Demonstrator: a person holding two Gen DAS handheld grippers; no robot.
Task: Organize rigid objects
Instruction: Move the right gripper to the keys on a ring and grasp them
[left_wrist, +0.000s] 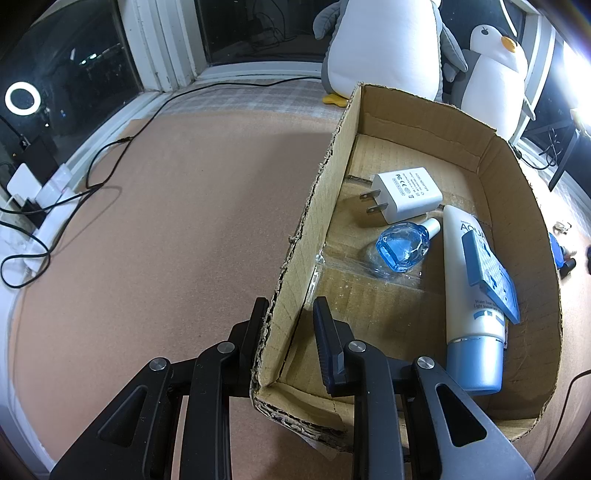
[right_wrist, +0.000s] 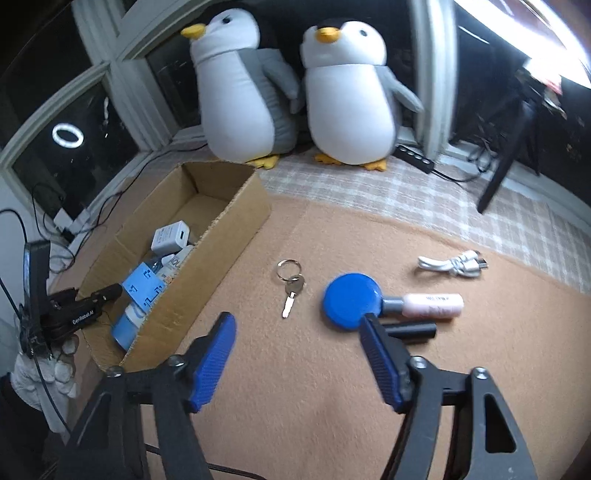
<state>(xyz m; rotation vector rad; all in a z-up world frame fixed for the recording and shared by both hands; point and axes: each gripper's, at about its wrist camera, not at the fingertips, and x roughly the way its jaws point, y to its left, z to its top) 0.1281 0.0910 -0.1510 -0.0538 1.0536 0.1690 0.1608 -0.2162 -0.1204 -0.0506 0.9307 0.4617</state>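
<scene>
Key (right_wrist: 291, 291) on its ring lies loose on the tan blanket (right_wrist: 332, 406), just ahead of the right hand-held gripper (right_wrist: 299, 356) and nearly centred between its blue pads (right_wrist: 214, 362), which stand spread with nothing between them. Its long axis runs near-to-far, ring at the far end and blade toward the camera, so the jaws, set left and right of it, would have to close across its narrow width. To the right of the key sit a round blue-capped object (right_wrist: 351, 304) joined to a pink tube (right_wrist: 432, 305), with a black cylinder (right_wrist: 413, 330) just in front of them and close beside the right pad; a coiled white cable (right_wrist: 450, 264) lies farther right. The right hand is plainly the nearer to all of these.

Left of the key stands the cardboard box (left_wrist: 517, 229), already holding a white charger (left_wrist: 406, 194), a blue glass bottle (left_wrist: 402, 251), a white-and-blue tube (left_wrist: 469, 295) and a blue card (left_wrist: 491, 277) resting on that tube. The left hand-held gripper (left_wrist: 286, 314) is pinched on the box's near-left wall, one finger outside and one inside, steadying it. Two plush penguins (right_wrist: 347, 96) sit at the far edge by the window.
</scene>
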